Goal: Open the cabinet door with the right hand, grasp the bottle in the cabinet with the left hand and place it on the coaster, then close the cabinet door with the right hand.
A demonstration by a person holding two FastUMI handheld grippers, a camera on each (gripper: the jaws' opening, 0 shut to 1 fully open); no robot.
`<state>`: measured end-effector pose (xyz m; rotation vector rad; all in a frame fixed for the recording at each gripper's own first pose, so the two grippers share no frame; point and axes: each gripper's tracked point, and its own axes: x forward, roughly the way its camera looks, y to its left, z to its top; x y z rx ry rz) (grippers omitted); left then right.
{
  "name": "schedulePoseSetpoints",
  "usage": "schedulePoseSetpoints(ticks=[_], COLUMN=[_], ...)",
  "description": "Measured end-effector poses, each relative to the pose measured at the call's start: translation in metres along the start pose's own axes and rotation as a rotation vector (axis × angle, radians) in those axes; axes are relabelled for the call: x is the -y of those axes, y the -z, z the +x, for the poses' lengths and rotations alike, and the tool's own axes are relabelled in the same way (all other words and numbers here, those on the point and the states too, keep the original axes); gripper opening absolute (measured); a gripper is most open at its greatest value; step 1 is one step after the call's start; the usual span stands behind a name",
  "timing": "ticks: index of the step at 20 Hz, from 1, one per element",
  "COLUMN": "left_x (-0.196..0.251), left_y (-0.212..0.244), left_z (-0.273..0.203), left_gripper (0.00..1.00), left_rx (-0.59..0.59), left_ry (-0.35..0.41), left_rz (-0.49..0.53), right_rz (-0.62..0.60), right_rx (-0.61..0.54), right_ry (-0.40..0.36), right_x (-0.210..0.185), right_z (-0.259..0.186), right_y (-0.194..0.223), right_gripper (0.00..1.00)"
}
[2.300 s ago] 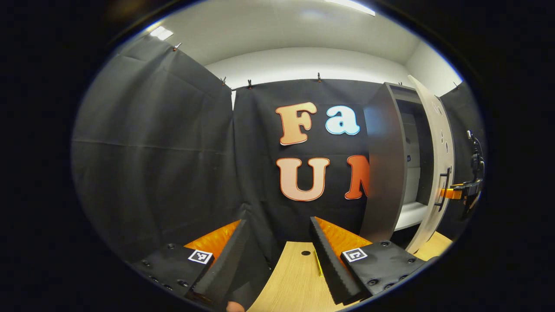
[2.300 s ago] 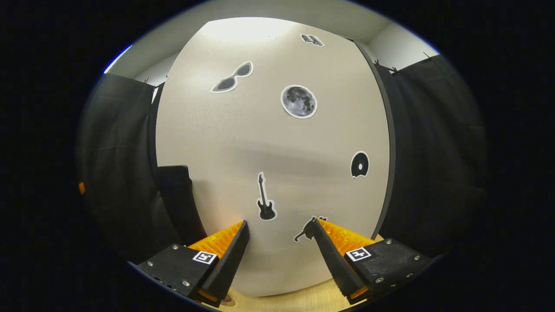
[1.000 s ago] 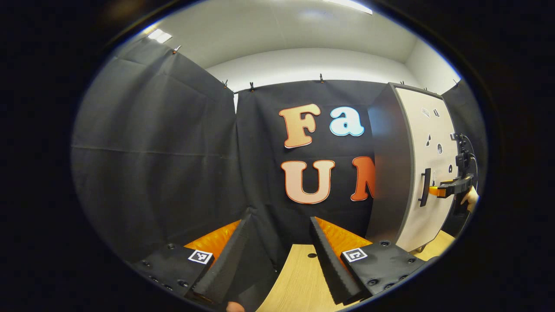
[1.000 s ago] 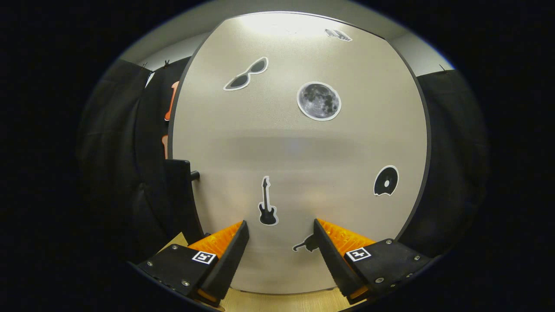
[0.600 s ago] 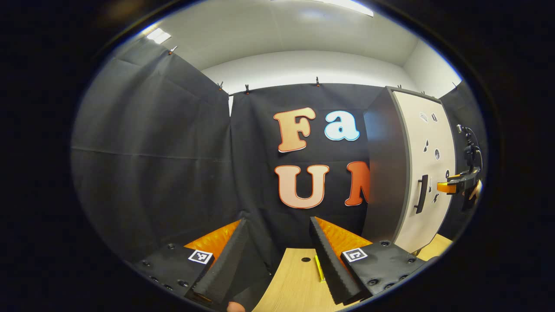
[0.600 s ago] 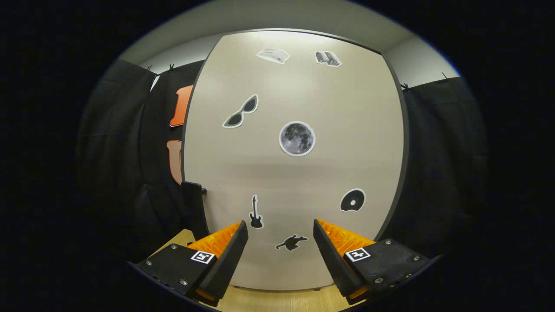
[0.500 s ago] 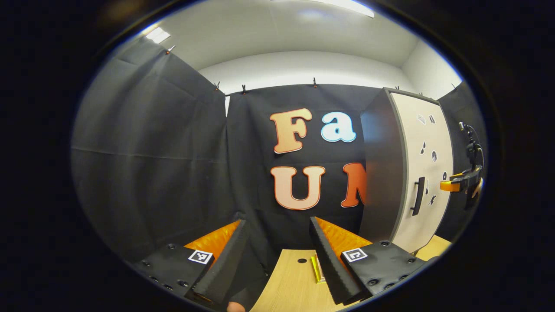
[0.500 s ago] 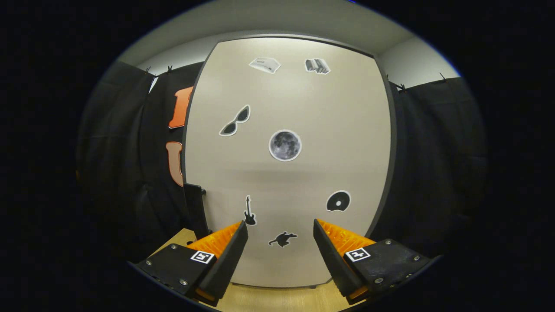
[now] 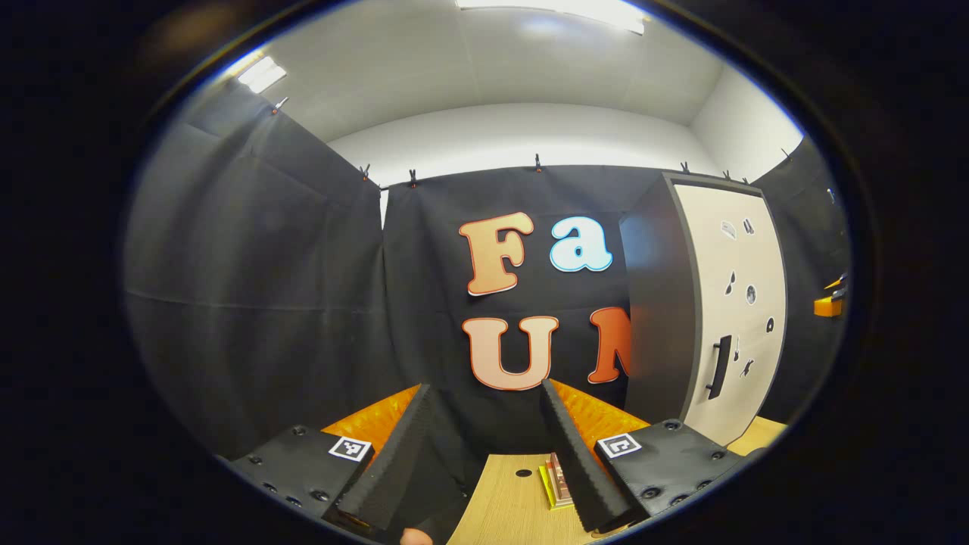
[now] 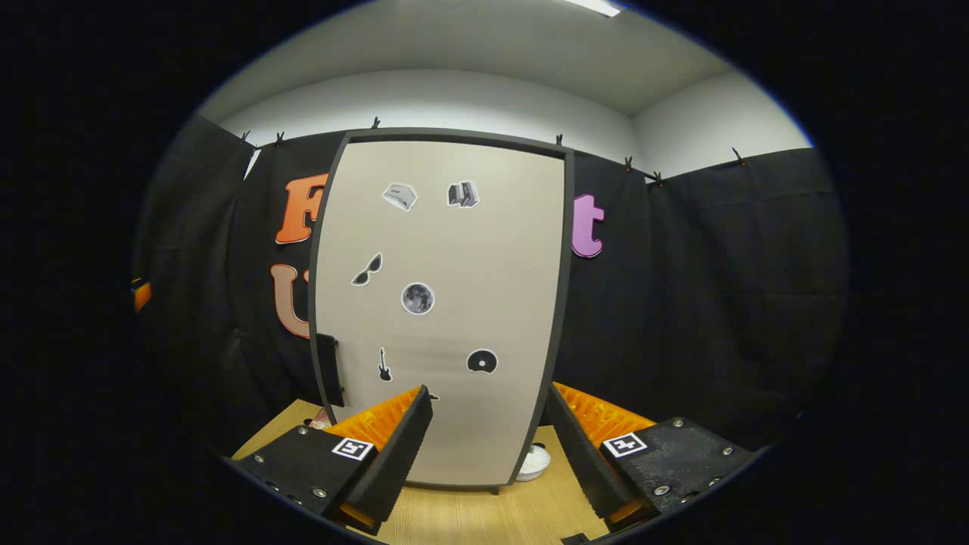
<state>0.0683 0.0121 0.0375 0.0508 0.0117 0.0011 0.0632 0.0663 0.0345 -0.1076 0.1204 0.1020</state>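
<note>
The cabinet (image 10: 447, 318) stands upright on the wooden table with its pale, sticker-covered door shut flat against the dark frame. Its dark handle (image 10: 328, 371) sits on the door's left edge. My right gripper (image 10: 488, 446) is open and empty, well back from the door and facing it. In the left gripper view the cabinet (image 9: 730, 303) is at the right, seen from its dark side, with the handle (image 9: 715, 367) low on the door. My left gripper (image 9: 484, 454) is open and empty over the table's back edge. The right gripper (image 9: 829, 303) peeks in at the far right.
A small yellow and reddish flat thing (image 9: 556, 481) lies on the wooden table (image 9: 507, 507) beside my left gripper's right finger, near a dark hole (image 9: 523, 473). A white round object (image 10: 536, 460) sits at the cabinet's right foot. Black cloth walls close in behind.
The cabinet door has swung from ajar to fully shut. My right gripper has drawn back from the door. The left gripper view has tilted up slightly.
</note>
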Motion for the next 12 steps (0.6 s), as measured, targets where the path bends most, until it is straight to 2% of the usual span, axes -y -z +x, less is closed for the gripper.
schedulePoseSetpoints(ticks=[5, 12], left_x=[0.006, 0.014], left_y=[-0.026, -0.030], left_z=[-0.012, -0.022], left_gripper=[0.92, 0.93], left_rx=[0.044, 0.057], left_ry=[0.027, 0.061], left_rz=[0.018, 0.007], right_rz=[0.010, 0.015], right_rx=[0.058, 0.084], right_ry=[0.075, 0.120], right_x=[0.033, 0.043], right_z=[-0.048, -0.086], right_y=[-0.023, -0.028], right_gripper=[0.94, 0.95])
